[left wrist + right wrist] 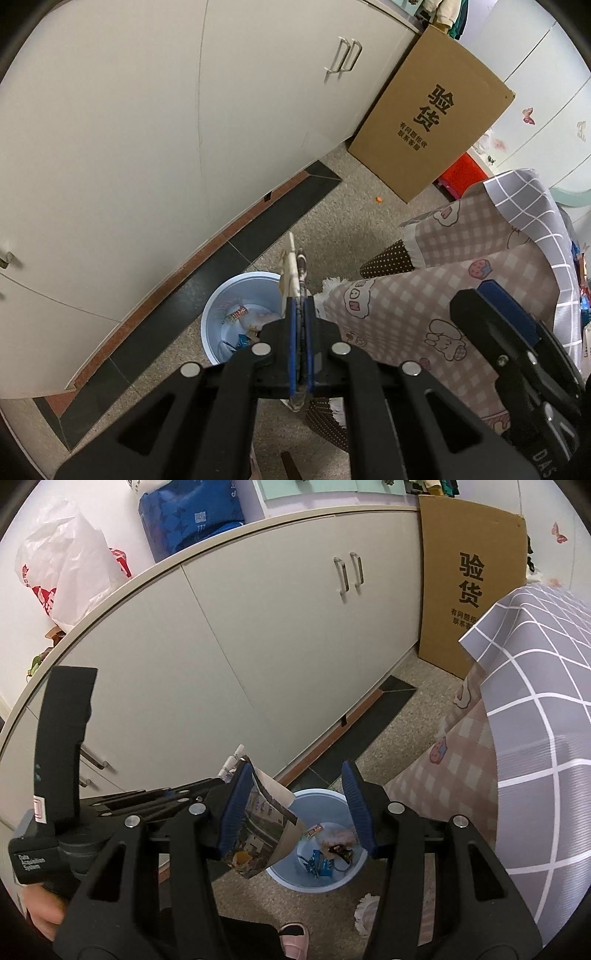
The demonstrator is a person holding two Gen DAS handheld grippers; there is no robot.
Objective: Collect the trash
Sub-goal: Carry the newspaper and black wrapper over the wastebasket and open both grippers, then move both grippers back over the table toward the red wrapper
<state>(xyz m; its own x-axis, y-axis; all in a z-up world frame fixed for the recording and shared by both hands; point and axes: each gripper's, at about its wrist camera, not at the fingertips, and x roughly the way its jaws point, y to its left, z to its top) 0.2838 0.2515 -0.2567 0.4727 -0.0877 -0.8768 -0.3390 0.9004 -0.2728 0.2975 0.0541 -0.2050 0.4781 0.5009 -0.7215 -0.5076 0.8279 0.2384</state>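
While seen edge-on from the left wrist, plainly pinched flat in the left gripper [301, 302]: a printed paper bag [291, 266], fingers closed fully on it, no gap showing between the blue pads. Held up in the air above the speckled floor [351, 206], close over the near side of a light blue bin [229, 295]. Down in the bin already: several wrappers [236, 314] and a crumpled pale piece. From the right wrist, same bag hanging between the fingers of the right gripper [295, 771], spread roughly halfway; lying against the left blue pad, well clear of the right one, so not gripped there. Below and beyond it, the bin standing on the floor, just beside the dark tile strip [236, 251] along the foot of a pale cabinet [110, 147]. Leaning at the cabinet's far end, a tall cardboard box [428, 122] with black printed characters. Off to the right, a table draped in a grey grid cloth [535, 701] over a pink checked cloth [424, 295] with cartoon prints, hanging down near the bin. Up on the cabinet top, a white plastic bag [74, 561] with red print and a blue package [192, 513]. At the lower left of the right wrist view, part of a hand [40, 919] around the left gripper's handle; at the bottom edge, the toe of a pink slipper [293, 938].
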